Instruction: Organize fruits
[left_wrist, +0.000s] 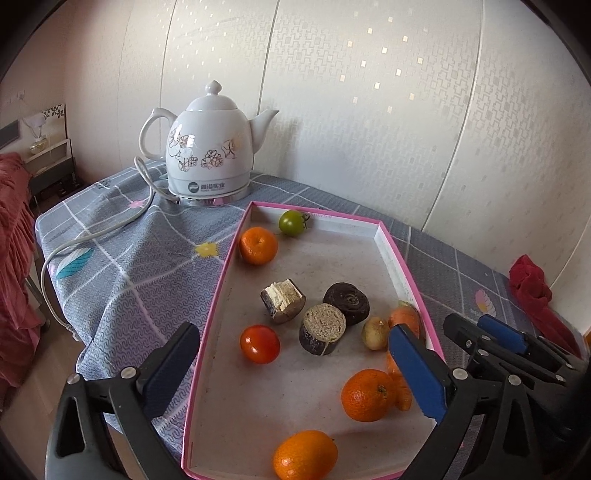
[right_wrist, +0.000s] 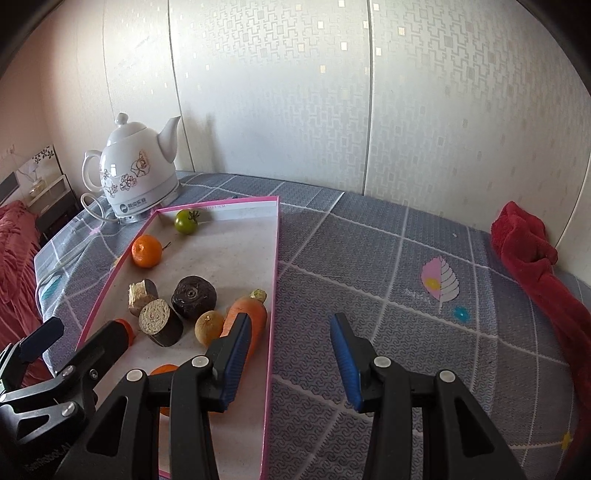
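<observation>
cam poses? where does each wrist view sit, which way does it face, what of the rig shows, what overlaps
Left wrist: above the tray's near left corner, angled down at the kettle; own open left gripper, right gripper at right.
Right wrist: over the tray's right wall, facing cloth; own open right gripper, left gripper at left.
Shared: tray, kettle, green tomato, carrot.
</observation>
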